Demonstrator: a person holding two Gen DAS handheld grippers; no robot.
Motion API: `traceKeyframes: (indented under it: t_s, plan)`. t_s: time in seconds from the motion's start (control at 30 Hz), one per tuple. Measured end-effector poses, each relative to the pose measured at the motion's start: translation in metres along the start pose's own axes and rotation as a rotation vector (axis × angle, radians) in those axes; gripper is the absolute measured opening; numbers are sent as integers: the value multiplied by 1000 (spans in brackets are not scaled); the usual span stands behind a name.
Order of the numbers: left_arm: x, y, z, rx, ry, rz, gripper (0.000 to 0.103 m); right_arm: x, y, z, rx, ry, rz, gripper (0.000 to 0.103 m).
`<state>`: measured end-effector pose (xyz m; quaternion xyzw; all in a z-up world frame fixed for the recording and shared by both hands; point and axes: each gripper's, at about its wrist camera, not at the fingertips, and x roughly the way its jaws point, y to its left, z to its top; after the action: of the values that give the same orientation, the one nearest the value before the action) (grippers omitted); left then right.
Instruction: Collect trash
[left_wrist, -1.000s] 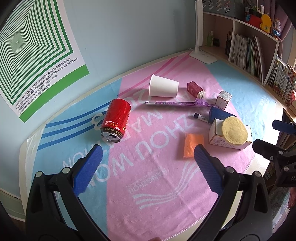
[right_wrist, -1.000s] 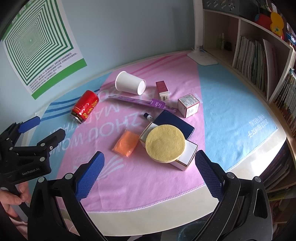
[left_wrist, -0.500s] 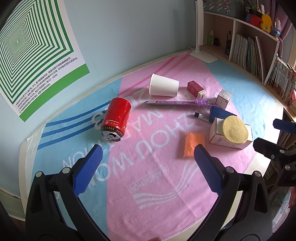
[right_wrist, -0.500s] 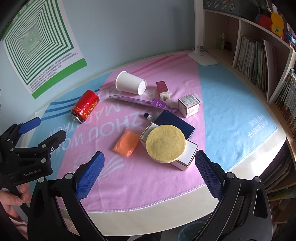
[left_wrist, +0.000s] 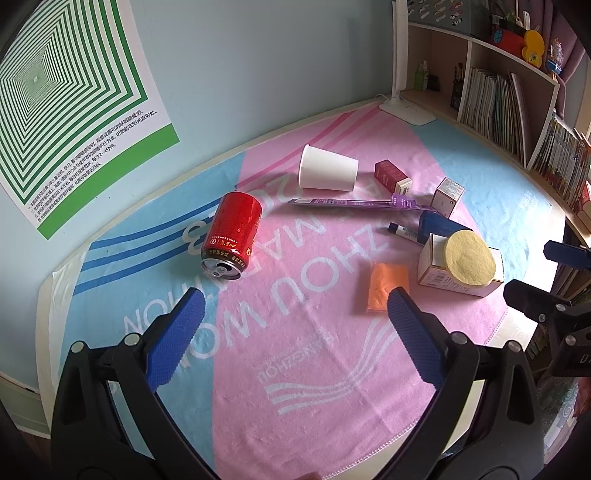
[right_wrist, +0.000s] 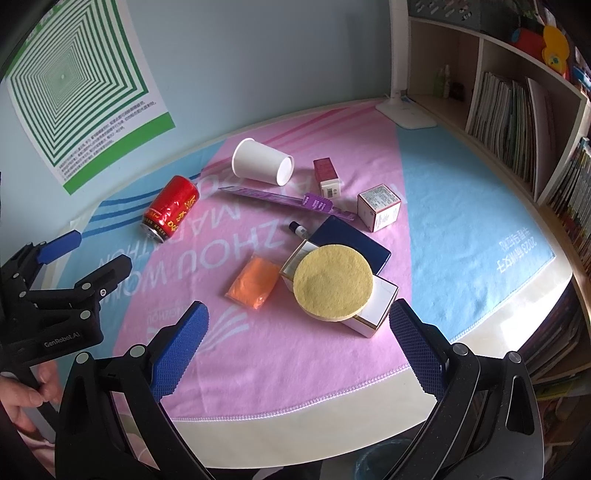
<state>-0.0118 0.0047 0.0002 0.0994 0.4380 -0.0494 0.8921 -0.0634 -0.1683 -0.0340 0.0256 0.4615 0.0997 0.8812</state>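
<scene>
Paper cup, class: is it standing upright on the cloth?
No, the paper cup lies on its side on the pink cloth, its open mouth facing the red can's side.

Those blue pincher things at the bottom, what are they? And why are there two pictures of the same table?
They are grabbers, one held in each of a person's hands. A little camera sits on each, so you get two pictures. One looks past the left gripper, the other past the right gripper. Both are open and hold nothing. On the pink and blue cloth lie a tipped red can, a white paper cup on its side, an orange packet, a purple strip, small boxes, and a yellow round sponge on a white box.
</scene>
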Motion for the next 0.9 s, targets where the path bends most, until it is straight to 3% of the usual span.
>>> traceKeyframes:
  t_s: [0.9]
  plan:
    - [11,6,0,-3,31,11,96,12,0,-3,-5,38,3,97]
